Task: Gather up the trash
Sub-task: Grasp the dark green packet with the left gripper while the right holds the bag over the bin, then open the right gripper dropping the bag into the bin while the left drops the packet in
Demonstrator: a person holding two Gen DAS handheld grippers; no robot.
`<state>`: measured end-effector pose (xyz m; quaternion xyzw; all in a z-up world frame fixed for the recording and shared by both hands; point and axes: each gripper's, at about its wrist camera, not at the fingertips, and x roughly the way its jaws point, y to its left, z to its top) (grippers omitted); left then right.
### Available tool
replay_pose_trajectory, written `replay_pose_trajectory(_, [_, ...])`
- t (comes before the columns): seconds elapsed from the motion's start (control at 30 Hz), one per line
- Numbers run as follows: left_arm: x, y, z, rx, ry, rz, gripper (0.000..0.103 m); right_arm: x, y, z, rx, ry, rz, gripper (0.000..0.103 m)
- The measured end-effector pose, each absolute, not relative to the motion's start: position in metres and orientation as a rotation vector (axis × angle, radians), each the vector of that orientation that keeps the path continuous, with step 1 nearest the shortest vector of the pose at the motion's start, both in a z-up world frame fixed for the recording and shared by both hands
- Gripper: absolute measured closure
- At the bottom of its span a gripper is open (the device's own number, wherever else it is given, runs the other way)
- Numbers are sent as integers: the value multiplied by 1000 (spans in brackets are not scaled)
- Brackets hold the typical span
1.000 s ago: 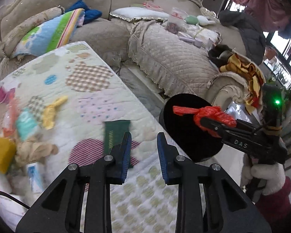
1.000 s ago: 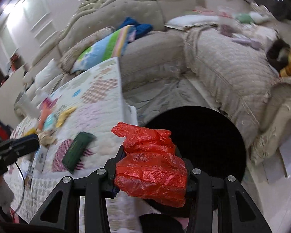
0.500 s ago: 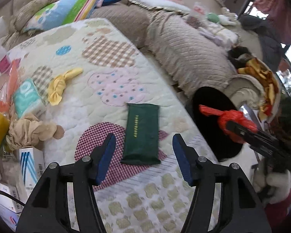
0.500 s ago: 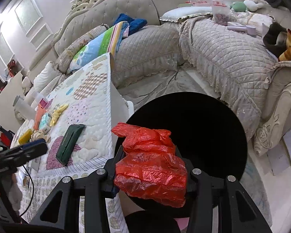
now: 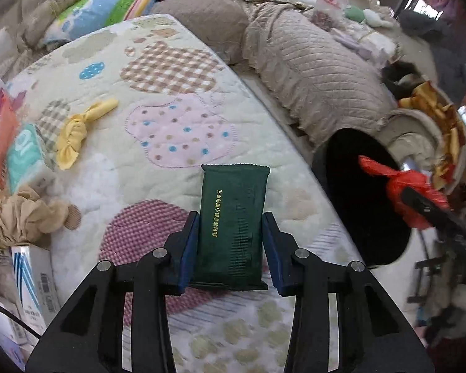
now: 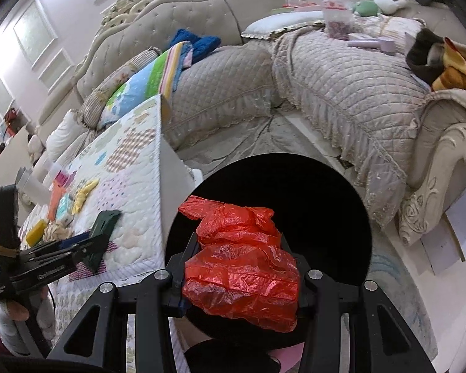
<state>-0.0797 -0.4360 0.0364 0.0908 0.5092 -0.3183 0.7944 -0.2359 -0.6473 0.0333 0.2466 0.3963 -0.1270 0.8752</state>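
The left gripper (image 5: 230,250) sits low at the centre of its wrist view with its jaws closing around a dark green foil packet (image 5: 231,222) that lies flat on the quilted tabletop (image 5: 158,143); the blue pads flank the packet's long edges, seemingly at its sides, though whether they press on it yet cannot be told, and the packet does not look lifted. The right gripper (image 6: 239,276) is clenched on a crumpled red plastic bag (image 6: 240,256), held over the black mouth of the round trash bin (image 6: 326,192) that fills the lower middle of the right wrist view, just beside the tabletop's edge. As a judgement, the task is partly along: one piece of trash is carried to the bin but not dropped, a second is being picked up, and more remains on the left of the left wrist view, where a knotted yellow cloth scrap (image 5: 74,133), a teal tissue pack (image 5: 23,158), a crumpled beige paper wad (image 5: 25,214) and a white box with blue stripes (image 5: 31,286) lie near one another. Which of these count as trash cannot be settled. The bin's interior is plain black, so its contents are hidden. The far left edge holds orange and yellow items cut off by the fisheye rim, and the packet's near end is masked by the jaws.
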Motion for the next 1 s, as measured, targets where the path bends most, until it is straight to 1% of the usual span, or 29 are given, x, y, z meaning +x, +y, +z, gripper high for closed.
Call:
replay_pose_trajectory(0.33, [-105, -483, 78, 188, 1025, -821, 65, -235, -655, 36, 525, 824, -302, 59])
replay_pose_trajectory(0.63, [-114, -516, 83, 171, 1023, -896, 65, -235, -668, 33, 545, 831, -331, 57])
replay_pose_trajectory(0.73, [-115, -521, 83, 147, 1032, -930, 64, -234, -671, 32, 570, 817, -321, 49])
replay_pose_trajectory(0.8, [-114, -523, 81, 116, 1049, -976, 62, -234, -672, 31, 583, 818, -322, 30])
replay_pose_trajectory(0.83, [-114, -523, 81, 100, 1059, -997, 57, -235, -672, 31, 592, 814, -315, 27])
replay_pose_trajectory(0.9, [-113, -520, 82, 77, 1065, -1009, 49, -236, -672, 31, 601, 810, -317, 27])
replay_pose_trajectory(1.0, [-112, -515, 84, 81, 1059, -992, 49, -240, -673, 32, 604, 807, -326, 27])
